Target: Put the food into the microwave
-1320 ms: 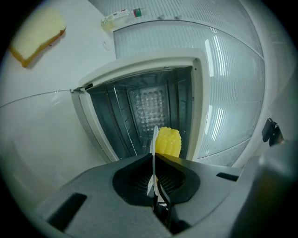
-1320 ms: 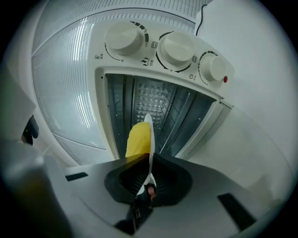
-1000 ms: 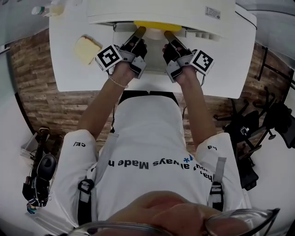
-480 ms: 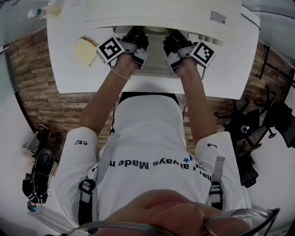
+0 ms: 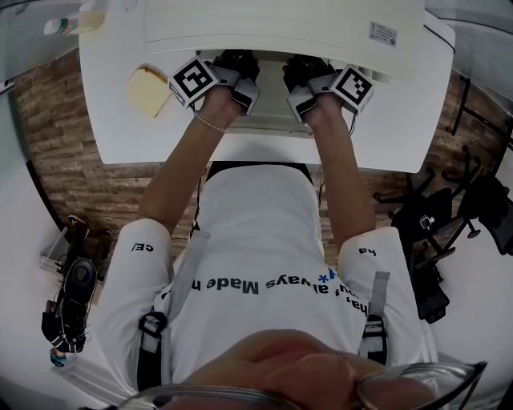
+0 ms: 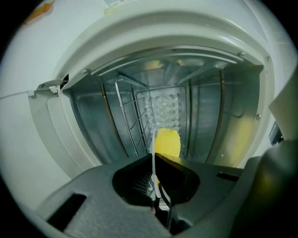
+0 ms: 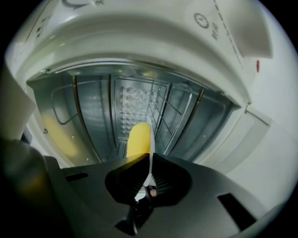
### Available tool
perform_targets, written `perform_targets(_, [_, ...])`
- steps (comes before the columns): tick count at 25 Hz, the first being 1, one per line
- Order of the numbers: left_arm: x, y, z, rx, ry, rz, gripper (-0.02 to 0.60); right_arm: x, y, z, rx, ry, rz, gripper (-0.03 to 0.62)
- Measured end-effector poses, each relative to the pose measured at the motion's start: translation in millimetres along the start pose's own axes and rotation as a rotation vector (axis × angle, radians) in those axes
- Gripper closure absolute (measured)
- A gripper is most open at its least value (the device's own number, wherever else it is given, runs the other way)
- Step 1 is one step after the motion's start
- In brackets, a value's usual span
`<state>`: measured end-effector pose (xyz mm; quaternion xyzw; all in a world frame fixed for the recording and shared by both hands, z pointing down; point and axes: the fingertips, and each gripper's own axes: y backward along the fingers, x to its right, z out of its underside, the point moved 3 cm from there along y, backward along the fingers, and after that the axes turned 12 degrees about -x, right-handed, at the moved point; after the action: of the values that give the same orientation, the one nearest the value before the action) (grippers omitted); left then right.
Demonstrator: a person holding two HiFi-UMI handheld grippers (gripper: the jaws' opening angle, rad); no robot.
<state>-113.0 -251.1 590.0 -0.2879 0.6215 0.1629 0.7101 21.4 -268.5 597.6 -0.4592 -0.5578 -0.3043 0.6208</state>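
In the head view both hands reach into the front of the white microwave point(image 5: 280, 24), and its top hides the jaws. In the left gripper view my left gripper point(image 6: 153, 186) is shut on the thin white rim of a plate point(image 6: 152, 155). Yellow food point(image 6: 166, 143) lies on the plate just beyond the jaws, inside the metal cavity point(image 6: 209, 116). My right gripper point(image 7: 148, 179) is shut on the plate's opposite rim point(image 7: 149, 160), with the same yellow food point(image 7: 138, 139) ahead of it in the cavity.
The microwave stands on a white table point(image 5: 361, 136). A pale yellow block point(image 5: 148, 88) lies on the table left of my left hand, and a bottle point(image 5: 76, 20) lies at the far left corner. A wire rack point(image 6: 132, 123) lines the cavity's side wall.
Both hands have moved forward into the microwave's opening. The yellow food, visible in front of the microwave a second ago, is now hidden under its top in the head view.
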Motion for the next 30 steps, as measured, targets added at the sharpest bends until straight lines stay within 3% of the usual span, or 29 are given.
perform_targets(9, [-0.5,3.4,-1.3,0.004,-0.025,-0.010,0.560,1.9,-5.2,0.2,-0.005,-0.005,0.009,0.572])
perform_targets(15, [-2.4,9.8,16.7,0.007,-0.005,-0.023,0.523,1.7,-2.7,-0.8,-0.003,-0.001,-0.005,0.572])
perform_targets(19, [-4.6,8.9,22.2,0.009,-0.012,-0.052,0.549,0.0,-3.4,-2.8,0.008,-0.006,-0.004,0.572])
perform_targets(26, [-2.0,4.7,18.8,0.042,0.039,-0.013,0.565,2.4,-1.0,1.1,0.007,-0.017,0.000,0.571])
perform_targets(30, [-4.7,4.4,20.5,0.045,0.038,-0.032,0.565,1.5,2.6,5.1,-0.002,-0.003,0.004,0.566])
